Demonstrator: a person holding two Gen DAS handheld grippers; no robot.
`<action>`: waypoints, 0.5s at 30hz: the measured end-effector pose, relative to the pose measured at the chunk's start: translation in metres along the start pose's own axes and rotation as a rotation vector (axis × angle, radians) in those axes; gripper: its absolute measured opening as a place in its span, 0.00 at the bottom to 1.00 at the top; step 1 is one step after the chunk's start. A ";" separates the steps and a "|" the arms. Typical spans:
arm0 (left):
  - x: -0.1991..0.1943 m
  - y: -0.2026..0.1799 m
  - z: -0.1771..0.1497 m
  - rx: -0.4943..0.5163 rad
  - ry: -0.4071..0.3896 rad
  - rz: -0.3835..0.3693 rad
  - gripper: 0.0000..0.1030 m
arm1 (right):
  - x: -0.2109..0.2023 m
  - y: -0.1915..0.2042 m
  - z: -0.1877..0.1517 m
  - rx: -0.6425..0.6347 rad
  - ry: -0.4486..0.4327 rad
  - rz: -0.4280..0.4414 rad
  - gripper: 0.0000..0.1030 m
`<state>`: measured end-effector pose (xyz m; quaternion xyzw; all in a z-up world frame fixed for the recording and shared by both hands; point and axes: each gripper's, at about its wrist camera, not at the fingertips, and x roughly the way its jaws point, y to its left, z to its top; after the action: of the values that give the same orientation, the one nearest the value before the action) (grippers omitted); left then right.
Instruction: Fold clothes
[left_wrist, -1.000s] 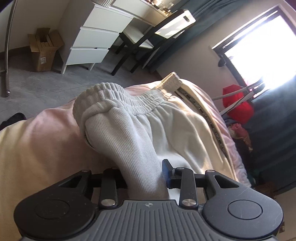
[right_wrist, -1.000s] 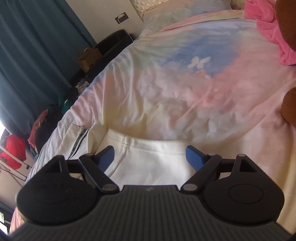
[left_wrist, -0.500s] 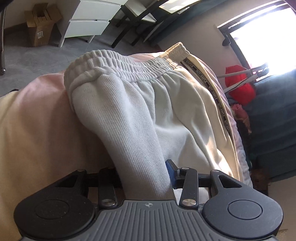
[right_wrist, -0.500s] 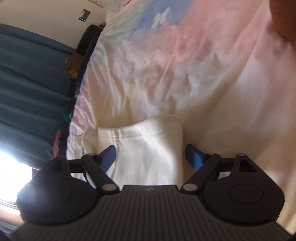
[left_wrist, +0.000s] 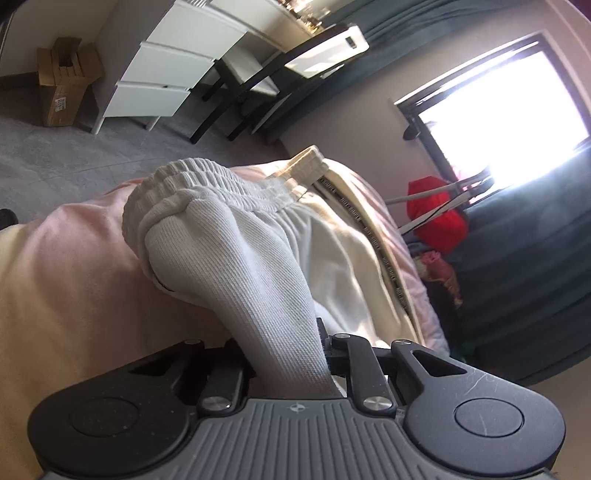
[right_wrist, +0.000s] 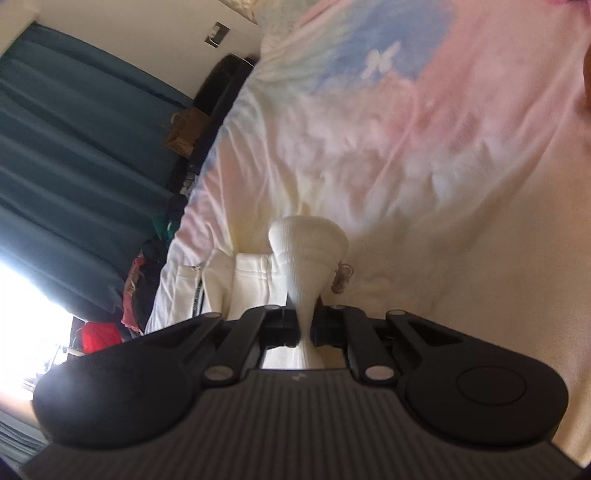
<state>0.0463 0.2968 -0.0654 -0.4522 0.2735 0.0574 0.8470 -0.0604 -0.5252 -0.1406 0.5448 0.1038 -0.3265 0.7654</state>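
Two grips are held on one garment: the left gripper (left_wrist: 286, 354) is clamped on a ribbed cuff of the white sweatpants (left_wrist: 332, 251), and the right gripper (right_wrist: 303, 325) is pinched tight on another ribbed end, which flares out beyond its jaws toward 12 o'clock. The sweatpants are spread on the pastel bedspread (right_wrist: 424, 155), with the elastic waistband (left_wrist: 207, 177) at 11 o'clock in the left wrist view and the striped side tape (left_wrist: 373, 236) running toward 4 o'clock. A fold appears to be in hand, the cuffs being gathered near the waistband, though the right wrist view is blurred and the layering cannot be told for certain. For the next move, both ends would need to be carried level and laid down square, so that no twist is left in the legs.
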 end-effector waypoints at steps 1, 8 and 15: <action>-0.006 -0.002 -0.001 0.000 -0.014 -0.016 0.15 | -0.004 0.005 -0.001 -0.011 -0.021 0.015 0.07; -0.038 -0.012 -0.006 0.018 -0.083 -0.070 0.13 | -0.025 0.020 0.003 -0.065 -0.086 0.080 0.07; -0.051 -0.031 0.005 0.005 -0.120 -0.138 0.12 | -0.036 0.032 0.027 -0.137 -0.130 0.090 0.07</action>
<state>0.0158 0.2906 -0.0142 -0.4637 0.1907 0.0253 0.8649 -0.0734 -0.5294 -0.0868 0.4731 0.0511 -0.3185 0.8198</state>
